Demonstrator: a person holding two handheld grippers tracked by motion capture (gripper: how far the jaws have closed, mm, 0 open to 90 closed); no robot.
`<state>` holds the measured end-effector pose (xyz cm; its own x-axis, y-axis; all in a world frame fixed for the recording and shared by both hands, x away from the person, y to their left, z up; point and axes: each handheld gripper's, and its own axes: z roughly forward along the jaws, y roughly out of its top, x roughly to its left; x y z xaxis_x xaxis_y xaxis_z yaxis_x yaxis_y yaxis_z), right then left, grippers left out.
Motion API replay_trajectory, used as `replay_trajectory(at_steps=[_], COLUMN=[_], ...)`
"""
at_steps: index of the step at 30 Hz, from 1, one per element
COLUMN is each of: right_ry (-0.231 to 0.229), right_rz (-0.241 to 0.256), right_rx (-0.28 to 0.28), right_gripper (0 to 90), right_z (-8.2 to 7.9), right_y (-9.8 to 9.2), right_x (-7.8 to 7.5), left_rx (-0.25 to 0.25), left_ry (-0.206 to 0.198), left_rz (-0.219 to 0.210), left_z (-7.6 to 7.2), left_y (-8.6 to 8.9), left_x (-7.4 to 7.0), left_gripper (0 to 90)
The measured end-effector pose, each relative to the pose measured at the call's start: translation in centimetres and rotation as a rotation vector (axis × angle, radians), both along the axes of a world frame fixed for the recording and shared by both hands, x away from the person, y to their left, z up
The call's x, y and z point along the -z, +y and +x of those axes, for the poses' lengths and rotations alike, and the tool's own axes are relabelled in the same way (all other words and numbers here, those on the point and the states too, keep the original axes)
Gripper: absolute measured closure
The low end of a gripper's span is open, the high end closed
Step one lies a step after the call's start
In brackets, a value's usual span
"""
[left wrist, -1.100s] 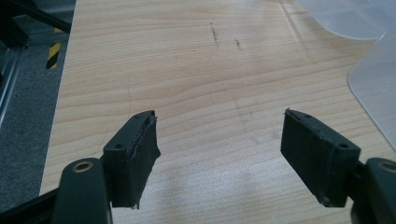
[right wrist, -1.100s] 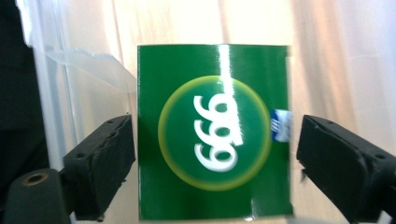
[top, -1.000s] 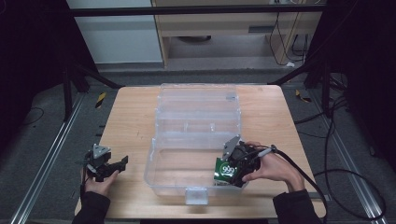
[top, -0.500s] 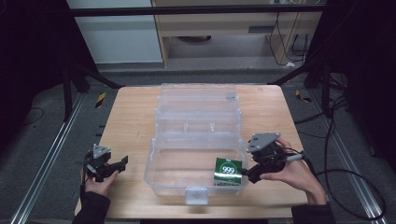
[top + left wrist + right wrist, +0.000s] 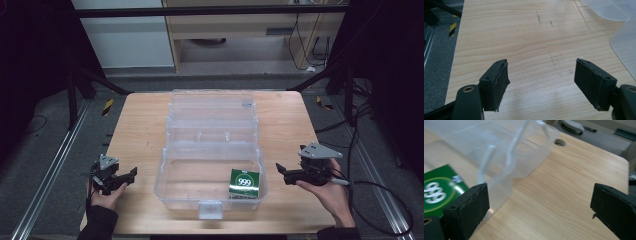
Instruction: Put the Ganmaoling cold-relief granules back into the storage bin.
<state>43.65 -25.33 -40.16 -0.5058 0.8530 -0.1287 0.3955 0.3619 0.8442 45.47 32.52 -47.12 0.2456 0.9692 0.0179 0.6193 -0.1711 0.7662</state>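
Left gripper (image 5: pixel 541 85) jaws spread wide over bare wooden table (image 5: pixel 529 37); clear plastic box (image 5: pixel 624 47) edge at right; grey floor (image 5: pixel 436 60) left.

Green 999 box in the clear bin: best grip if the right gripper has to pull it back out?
Probably from above. The green box lies flat in the near-right corner of the clear bin, so the bin walls block a side approach. Drop the right gripper in vertically, fingers across the box's two side edges, the narrower span. The right wall looks close, so clearance is tight.
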Motion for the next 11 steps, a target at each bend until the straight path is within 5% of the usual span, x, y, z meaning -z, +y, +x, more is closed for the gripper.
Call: replay_trajectory(at_steps=[11], right_ry=[0.024], right_rz=[0.103], right_rx=[0.287], right_gripper=[2.4], right_z=[1.4], right_y=[-3.0], right_x=[5.1], left_rx=[-0.003], left_ry=[0.001], left_rz=[0.004], left_z=[0.1], left_y=[0.2], left_x=[0.2], left_gripper=[27.9])
